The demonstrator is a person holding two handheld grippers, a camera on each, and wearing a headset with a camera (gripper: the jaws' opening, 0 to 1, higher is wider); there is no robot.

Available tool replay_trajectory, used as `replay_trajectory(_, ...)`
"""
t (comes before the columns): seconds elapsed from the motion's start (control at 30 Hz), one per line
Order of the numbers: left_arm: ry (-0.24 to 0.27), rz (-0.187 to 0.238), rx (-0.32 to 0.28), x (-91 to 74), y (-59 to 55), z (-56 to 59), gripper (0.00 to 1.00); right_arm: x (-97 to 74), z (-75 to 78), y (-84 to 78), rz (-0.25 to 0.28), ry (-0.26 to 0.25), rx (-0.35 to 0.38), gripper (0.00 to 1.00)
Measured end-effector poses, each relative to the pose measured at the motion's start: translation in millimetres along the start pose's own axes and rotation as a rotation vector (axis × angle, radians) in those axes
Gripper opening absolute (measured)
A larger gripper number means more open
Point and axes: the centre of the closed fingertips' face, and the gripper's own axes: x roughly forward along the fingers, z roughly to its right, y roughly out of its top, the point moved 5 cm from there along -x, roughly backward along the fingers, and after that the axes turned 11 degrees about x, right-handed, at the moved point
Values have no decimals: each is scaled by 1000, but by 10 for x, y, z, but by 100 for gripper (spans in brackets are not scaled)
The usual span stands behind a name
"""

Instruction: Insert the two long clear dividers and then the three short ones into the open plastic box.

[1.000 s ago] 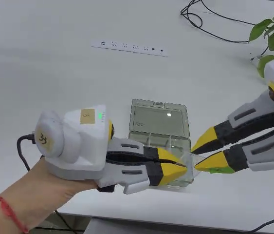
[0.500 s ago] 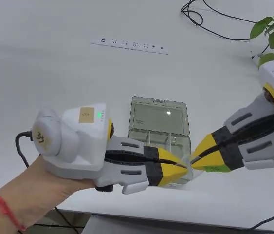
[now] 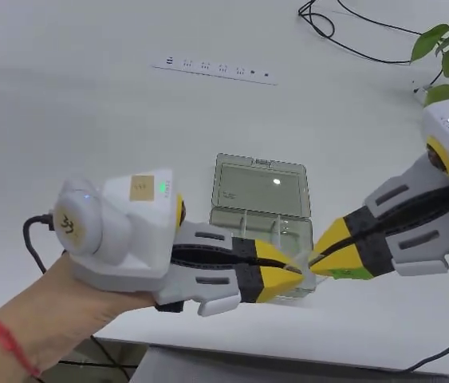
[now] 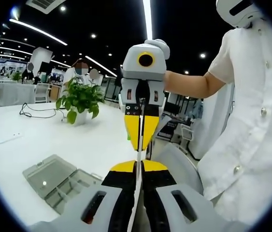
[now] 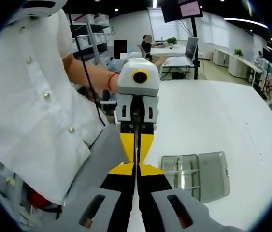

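White workbench (image 3: 88, 120) all round, with a power strip (image 3: 216, 69) and a tangle of cables (image 3: 344, 36) well beyond the open plastic box (image 3: 240, 187), which sits close to the near edge with its lid laid flat behind it. From where I stand, the left gripper (image 3: 296, 275) and the right gripper (image 3: 317, 261) meet nose to nose over the box's near right corner. Each has its jaws pressed together on what looks like the same thin clear divider (image 4: 137, 155), seen edge-on as a pale line running from one set of jaws into the other. The tray already seems to have some partitions in it, though I can't count them. The trouble I'd expect comes from two grips on one flimsy strip. If the hands drift apart or twist against each other, it could bow and spring free. If one lets go too soon, the strip may swing in the other's pinch and miss its slots. Nothing pins the box, so a crooked push might shove it, and a dropped strip could slide off the near edge.
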Motion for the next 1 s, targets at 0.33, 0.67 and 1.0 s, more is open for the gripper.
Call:
replay_trajectory(0.33, 43, -16, -29, -67, -71, -47, 10, -105, 100, -32, 11, -41, 15, 2)
replay_trajectory(0.67, 130, -53, -39, -243, -197, -166, 24, -169, 289, -98, -8, -108, 33, 2)
replay_trajectory(1.0, 222, -103, -59, -409, -394, -293, 52, -144, 576, -278, -101, -190, 26, 2)
